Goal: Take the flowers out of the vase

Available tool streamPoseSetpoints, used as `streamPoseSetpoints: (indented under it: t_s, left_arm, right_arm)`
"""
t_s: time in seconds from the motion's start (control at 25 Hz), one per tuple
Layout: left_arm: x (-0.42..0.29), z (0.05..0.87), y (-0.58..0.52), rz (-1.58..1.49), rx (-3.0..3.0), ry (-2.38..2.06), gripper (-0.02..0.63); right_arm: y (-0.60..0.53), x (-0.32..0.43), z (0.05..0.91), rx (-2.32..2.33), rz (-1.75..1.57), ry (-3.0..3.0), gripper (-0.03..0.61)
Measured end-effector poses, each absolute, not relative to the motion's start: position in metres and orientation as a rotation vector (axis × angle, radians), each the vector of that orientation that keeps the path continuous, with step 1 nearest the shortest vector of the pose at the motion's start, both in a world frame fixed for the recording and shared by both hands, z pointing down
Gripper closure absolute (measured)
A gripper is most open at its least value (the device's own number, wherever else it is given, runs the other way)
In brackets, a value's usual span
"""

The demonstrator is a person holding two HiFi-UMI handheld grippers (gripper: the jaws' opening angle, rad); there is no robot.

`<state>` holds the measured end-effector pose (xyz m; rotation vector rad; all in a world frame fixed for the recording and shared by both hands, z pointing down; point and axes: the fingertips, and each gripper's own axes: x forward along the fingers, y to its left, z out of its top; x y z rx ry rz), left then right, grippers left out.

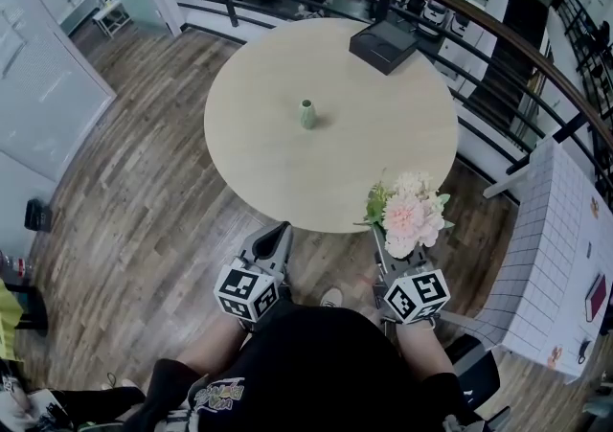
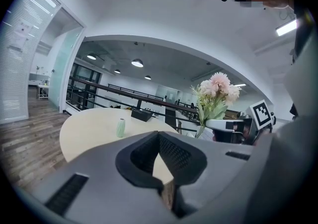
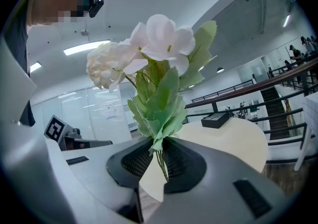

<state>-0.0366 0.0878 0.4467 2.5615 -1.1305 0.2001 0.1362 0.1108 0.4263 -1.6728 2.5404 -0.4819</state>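
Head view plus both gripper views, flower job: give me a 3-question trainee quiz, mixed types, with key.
1. True or false: the flowers stand in the vase.
2. Which gripper holds the flowers? A left, B right, C neither.
3. Fill in: the vase stands near the middle of the round ___.
Key: 1 false, they are out of it. 2 B, the right gripper is shut on them. 3 table.

Smooth vase [image 1: 307, 114], matt pale wooden table [image 1: 268, 162], wood-plank floor [image 1: 144, 229], fabric-looking flowers [image 1: 410, 215].
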Motion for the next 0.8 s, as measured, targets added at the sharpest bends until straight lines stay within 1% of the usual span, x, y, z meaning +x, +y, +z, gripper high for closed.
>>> streamPoseSetpoints:
  t_s: [0.8]
  left_arm:
    - [-0.0355,0.4423,0.0941,0.208,2.572,-1.118,0.607]
  right_arm:
    - [0.1154,0.135,0.4227,-1.671,-0.476,2.551,0.509]
